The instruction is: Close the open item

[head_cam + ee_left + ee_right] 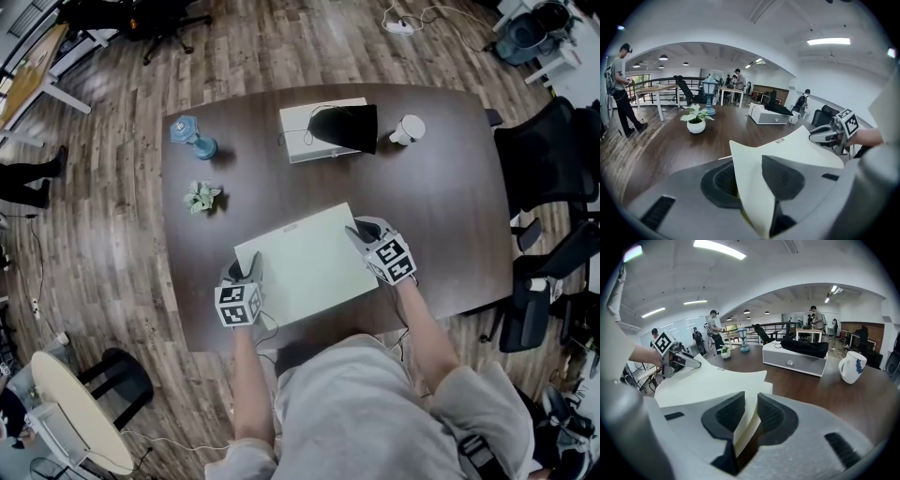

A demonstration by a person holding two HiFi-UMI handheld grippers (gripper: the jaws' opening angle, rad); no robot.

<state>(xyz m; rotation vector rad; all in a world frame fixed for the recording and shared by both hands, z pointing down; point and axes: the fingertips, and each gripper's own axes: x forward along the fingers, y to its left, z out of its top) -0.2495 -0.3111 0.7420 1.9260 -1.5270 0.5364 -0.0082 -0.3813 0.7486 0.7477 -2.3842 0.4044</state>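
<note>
At the near edge of the dark wood table (450,187), right in front of the person, lies the pale book (305,262), flat but for its cover, which bows up a bit at the L corner. L gripper (246,272) sits at the book's near-left corner: jaws spread wider than the thin cover, which passes between the pads w/o being squeezed. R gripper (361,230) is at the far-right corner, its pads pinching the thick edge of the book, cover & pages together. Both grippers slant down toward the tabletop.

Further back on the table: a small potted plant (201,197) to the left, a blue lantern (192,136) behind it, a white box (305,131) w/ a black bag (349,127) draped on top, and a white mug (408,129) just beside the box. Black office chairs (544,150) stand off the table's right side. A few people stand well apart in the bkgd.
</note>
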